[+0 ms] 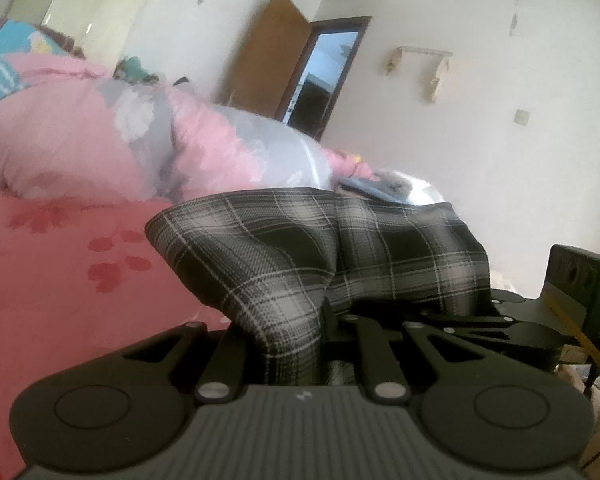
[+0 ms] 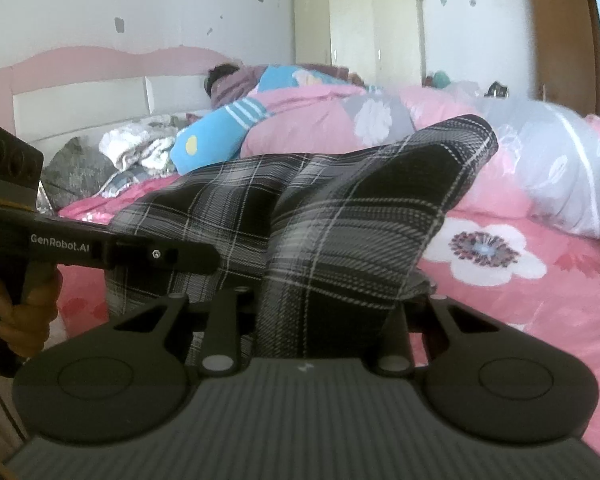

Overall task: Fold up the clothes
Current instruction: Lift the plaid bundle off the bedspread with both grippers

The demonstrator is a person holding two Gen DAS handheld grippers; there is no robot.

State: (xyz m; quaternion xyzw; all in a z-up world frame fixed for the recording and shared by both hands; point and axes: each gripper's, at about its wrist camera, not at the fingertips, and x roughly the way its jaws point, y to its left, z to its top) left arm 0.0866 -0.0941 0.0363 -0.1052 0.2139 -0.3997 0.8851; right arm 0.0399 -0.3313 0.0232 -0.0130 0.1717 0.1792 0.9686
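Left hand-held gripper [image 2: 204,258] marked "GenRobot.AI", both hand-held grippers pinching plaid cloth [image 1: 300,248], pink bedspread [image 1: 60,280]

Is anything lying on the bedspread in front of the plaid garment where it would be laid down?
Nothing visible: both tongs, left and right, grip the plaid garment, and the pink bedspread just beyond it is bare; the rumpled duvet lies farther back.

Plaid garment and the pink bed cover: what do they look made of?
Plaid garment: looks like thin woven cloth, matte, black-grey-white check; it drapes in soft folds from both grippers. Pink bed cover: seems a smooth printed fabric with flowers and a slight sheen. Exact fibre can't be told.
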